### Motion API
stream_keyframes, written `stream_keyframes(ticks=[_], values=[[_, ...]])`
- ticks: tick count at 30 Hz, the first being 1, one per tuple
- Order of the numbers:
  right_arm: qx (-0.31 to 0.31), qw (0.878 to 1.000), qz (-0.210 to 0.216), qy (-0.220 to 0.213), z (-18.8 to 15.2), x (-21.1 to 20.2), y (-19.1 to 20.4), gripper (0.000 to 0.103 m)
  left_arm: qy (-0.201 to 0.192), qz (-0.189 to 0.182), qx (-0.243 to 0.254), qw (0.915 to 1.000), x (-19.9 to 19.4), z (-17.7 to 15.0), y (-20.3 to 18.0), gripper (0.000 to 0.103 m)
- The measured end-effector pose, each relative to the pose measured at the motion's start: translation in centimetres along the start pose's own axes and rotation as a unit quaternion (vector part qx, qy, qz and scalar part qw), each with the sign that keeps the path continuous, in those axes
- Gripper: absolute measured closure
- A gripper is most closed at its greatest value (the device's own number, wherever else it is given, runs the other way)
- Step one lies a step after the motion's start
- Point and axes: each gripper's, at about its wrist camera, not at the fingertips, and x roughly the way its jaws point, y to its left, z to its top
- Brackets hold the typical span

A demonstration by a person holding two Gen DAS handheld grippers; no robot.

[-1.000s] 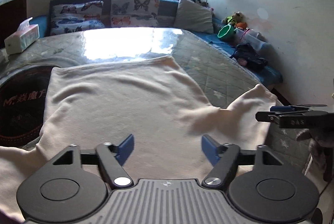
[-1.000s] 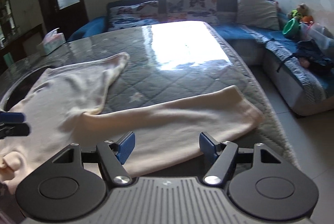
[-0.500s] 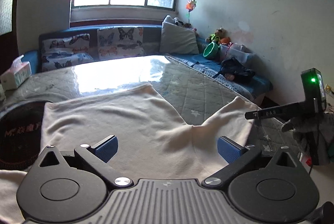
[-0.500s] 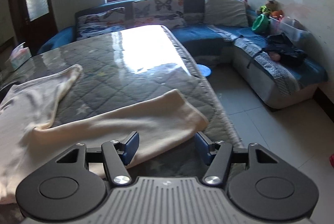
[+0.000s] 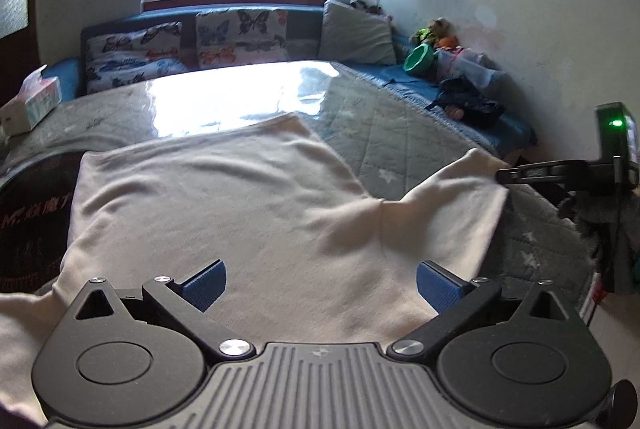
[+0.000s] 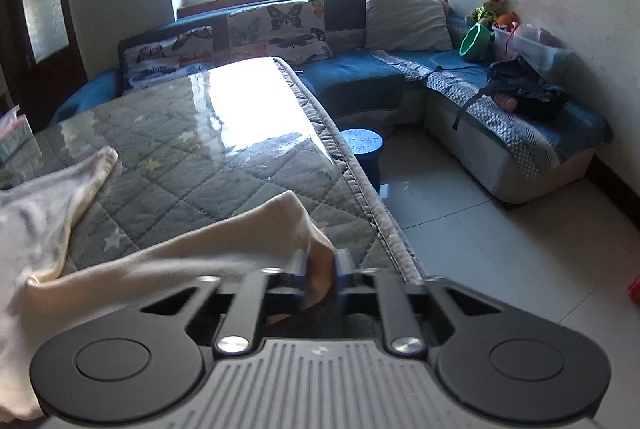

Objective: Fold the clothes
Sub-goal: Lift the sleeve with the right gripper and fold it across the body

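A cream long-sleeved garment [image 5: 224, 197] lies spread flat on the quilt-covered table [image 5: 400, 125]. My left gripper [image 5: 320, 279] is open and empty, hovering over the garment's near part. The right sleeve [image 5: 452, 205] stretches toward the table's right edge. My right gripper [image 6: 320, 271] is shut on the end of that sleeve [image 6: 224, 245], at the table's right edge. The right gripper also shows from the side in the left wrist view [image 5: 500, 175], at the sleeve's tip.
A tissue box [image 5: 34, 101] stands at the table's far left. A dark round mat [image 5: 28, 213] lies under the garment's left side. A blue sofa [image 6: 400, 77] with cushions runs behind and to the right. A blue stool [image 6: 364, 145] stands on the floor beside the table.
My right gripper has moved in to the sleeve end and shut on it. My left gripper has stayed open, with only a small shift of view over the garment.
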Motion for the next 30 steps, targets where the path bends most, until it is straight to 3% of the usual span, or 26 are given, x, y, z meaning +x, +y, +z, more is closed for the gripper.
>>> stream_keyframes(ticks=[8,16,22,30], values=[[0.024,0.998,0.044,-0.037,0.7,-3.1,-0.5,0.096,0.02,0.017,0.005,0.9996,0.8,-0.8,0.2,0.0],[0.003,0.989,0.129,-0.075,4.0,-8.3,2.2,0.096,0.04,0.011,0.032,0.9986,2.1,-2.0,-1.0,0.0],[-0.044,0.971,0.215,-0.091,6.4,-11.9,7.5,0.096,0.018,0.007,0.008,0.9998,0.2,-1.8,0.7,0.0],[-0.105,0.939,0.323,-0.062,6.7,-12.7,16.1,0.096,-0.031,0.051,-0.066,0.9961,-4.1,-1.8,6.7,0.0]])
